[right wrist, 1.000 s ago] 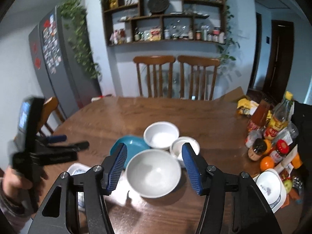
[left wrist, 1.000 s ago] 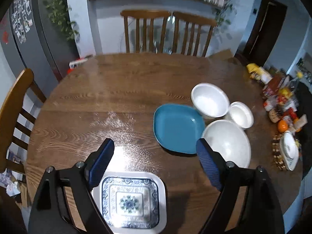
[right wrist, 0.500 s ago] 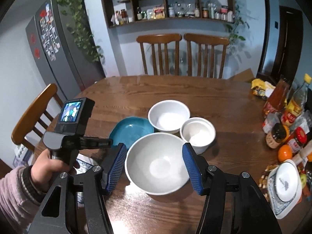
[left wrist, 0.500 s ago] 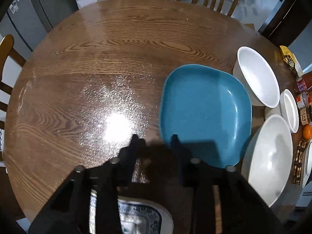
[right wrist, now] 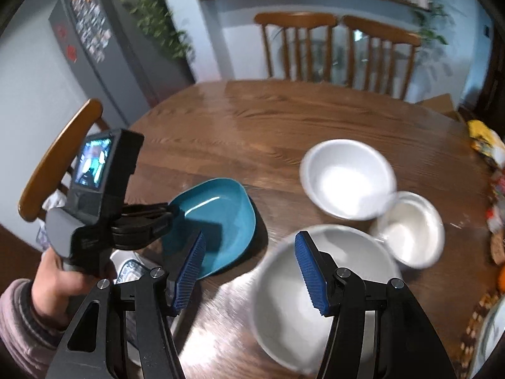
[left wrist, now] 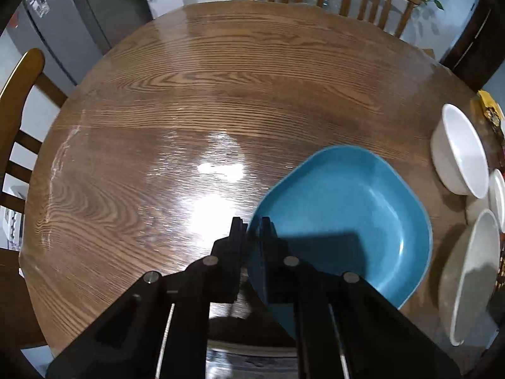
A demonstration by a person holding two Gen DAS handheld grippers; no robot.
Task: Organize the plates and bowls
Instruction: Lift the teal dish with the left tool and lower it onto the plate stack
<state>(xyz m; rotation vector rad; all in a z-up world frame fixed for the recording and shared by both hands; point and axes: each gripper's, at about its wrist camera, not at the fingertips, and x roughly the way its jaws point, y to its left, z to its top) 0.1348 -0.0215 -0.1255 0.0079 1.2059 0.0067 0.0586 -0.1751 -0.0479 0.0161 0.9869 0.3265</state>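
At nine o'clock on the worktop [left wrist: 195, 101] our left gripper [left wrist: 252, 230] has its jaws closing on the near-left rim of the teal plate [left wrist: 347, 208], one on each side of the edge. The bite is shallow and at a corner, so the plate may pivot, slip out, or knock the patterned plate [right wrist: 126, 268] at six o'clock. The teal plate is square with rounded corners, glossy and empty, centre-left on the worktop. Towards three o'clock, our right gripper [right wrist: 249, 271] hangs about half open over the big bowl's [right wrist: 328, 303] left rim, holding nothing; it could clip that rim, or the two bowls [right wrist: 347, 180] beyond.
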